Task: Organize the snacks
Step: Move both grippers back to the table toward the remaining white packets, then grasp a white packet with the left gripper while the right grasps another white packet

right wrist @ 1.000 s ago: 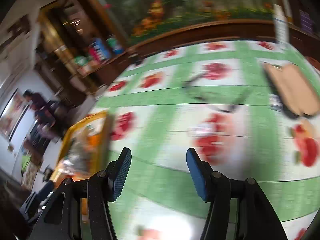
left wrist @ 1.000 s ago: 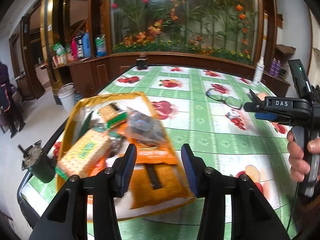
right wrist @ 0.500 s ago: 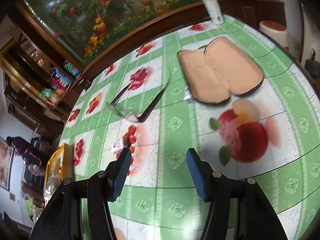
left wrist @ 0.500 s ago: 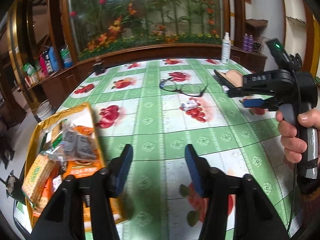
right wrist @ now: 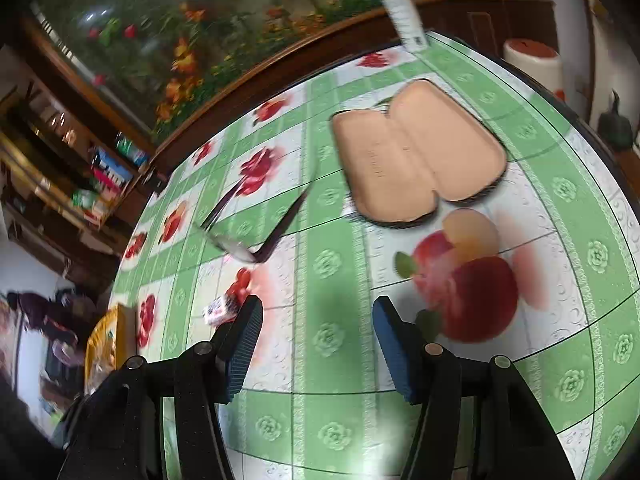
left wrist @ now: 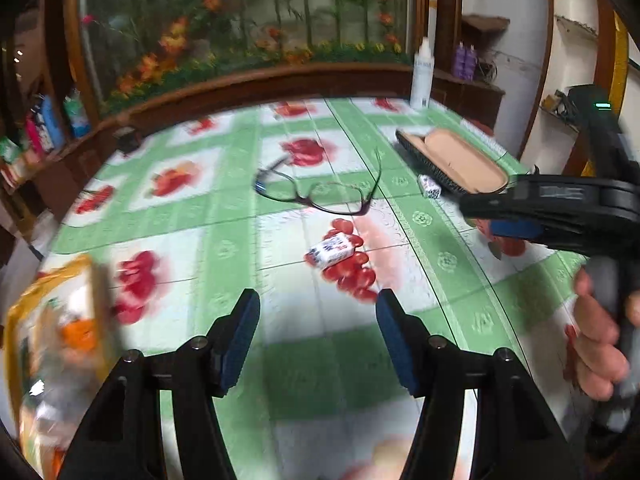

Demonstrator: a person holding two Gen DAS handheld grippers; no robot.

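The left gripper (left wrist: pixel 318 334) has left the (blurred) snack tray (left wrist: pixel 24 312), apparently empty, jaws opening.

Probably a home: fruit-print tablecloth (left wrist: pixel 224 208), wooden shelves (right wrist: pixel 60 184), flower mural (left wrist: pixel 248 20).

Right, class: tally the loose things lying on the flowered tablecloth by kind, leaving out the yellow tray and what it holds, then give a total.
Small wrapped snacks: 2 (one mid-cloth, one beside the case)
Eyeglasses: 1
Open glasses case: 1
White spray bottle: 1
Total: 5
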